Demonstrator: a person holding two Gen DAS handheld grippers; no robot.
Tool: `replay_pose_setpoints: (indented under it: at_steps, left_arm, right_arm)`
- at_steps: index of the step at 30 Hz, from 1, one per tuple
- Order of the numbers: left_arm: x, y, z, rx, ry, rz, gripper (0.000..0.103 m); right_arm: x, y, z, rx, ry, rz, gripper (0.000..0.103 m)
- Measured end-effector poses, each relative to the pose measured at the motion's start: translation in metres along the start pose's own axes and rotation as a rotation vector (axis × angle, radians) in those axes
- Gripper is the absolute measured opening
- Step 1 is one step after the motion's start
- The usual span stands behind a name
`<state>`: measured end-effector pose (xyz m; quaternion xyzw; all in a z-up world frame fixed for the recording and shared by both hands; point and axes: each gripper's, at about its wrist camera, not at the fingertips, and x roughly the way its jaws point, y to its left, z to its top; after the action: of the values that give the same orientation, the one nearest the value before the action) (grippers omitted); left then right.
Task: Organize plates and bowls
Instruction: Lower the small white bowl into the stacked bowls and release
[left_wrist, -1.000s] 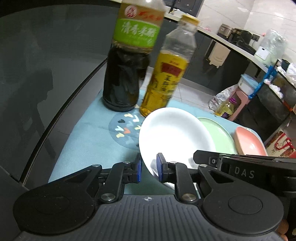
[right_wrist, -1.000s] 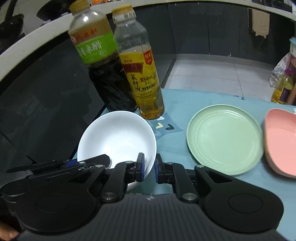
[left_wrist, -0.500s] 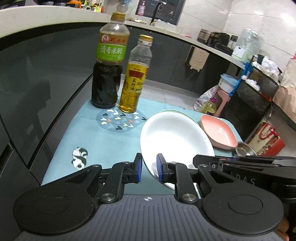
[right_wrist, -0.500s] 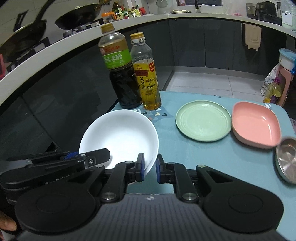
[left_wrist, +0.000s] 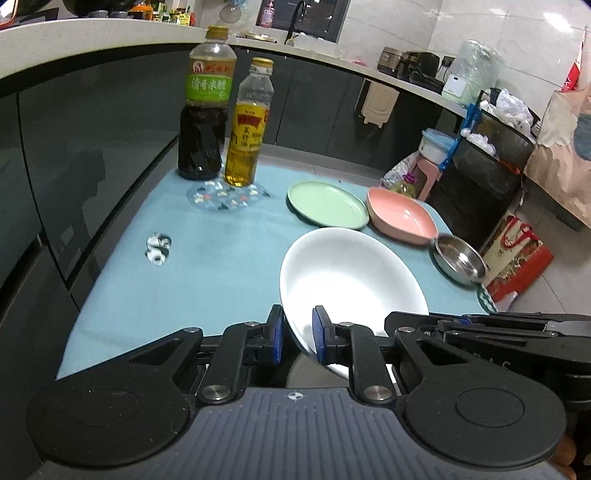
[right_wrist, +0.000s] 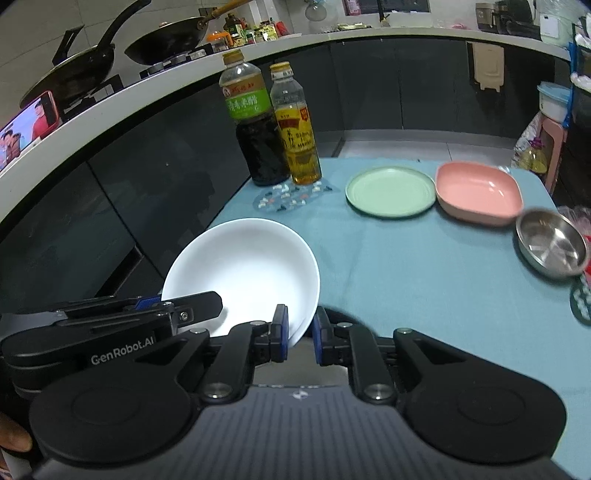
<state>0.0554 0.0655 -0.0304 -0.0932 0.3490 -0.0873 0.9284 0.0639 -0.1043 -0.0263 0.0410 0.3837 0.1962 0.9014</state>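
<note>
blue tablecloth (left_wrist: 221, 266) | white bowl (left_wrist: 351, 280) lifted, seemingly clear of it | left tool (left_wrist: 297, 334), right tool (right_wrist: 298, 332) both clamp its rim

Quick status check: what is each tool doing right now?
Left tool: shut on the white bowl, gripping its rim.
Right tool: shut on the same white bowl, gripping the opposite rim.

Dark glossy cabinets (right_wrist: 369, 92) beneath pale curved countertop (right_wrist: 332, 37)

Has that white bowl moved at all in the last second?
Yes. The white bowl, gripped by both hand-held grippers, has been pulled back from the two bottles; the oil bottle it nearly touched now stands far beyond it.
</note>
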Motion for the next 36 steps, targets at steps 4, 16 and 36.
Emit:
replay_pose_setpoints:
  at_steps: [4, 16, 36]
  left_arm:
    - [-0.002, -0.008, -0.012, 0.017, 0.027, -0.001, 0.015]
    - [0.012, -0.021, -0.034, 0.048, 0.11, -0.001, 0.016]
    - [0.007, -0.009, -0.043, 0.043, 0.134, -0.017, 0.016]
  right_arm:
    - [-0.007, -0.006, -0.016, 0.029, 0.015, 0.0, 0.01]
    - [-0.011, -0.023, -0.041, 0.081, 0.047, -0.023, 0.01]
    - [-0.005, -0.033, -0.052, 0.106, 0.071, -0.03, 0.012]
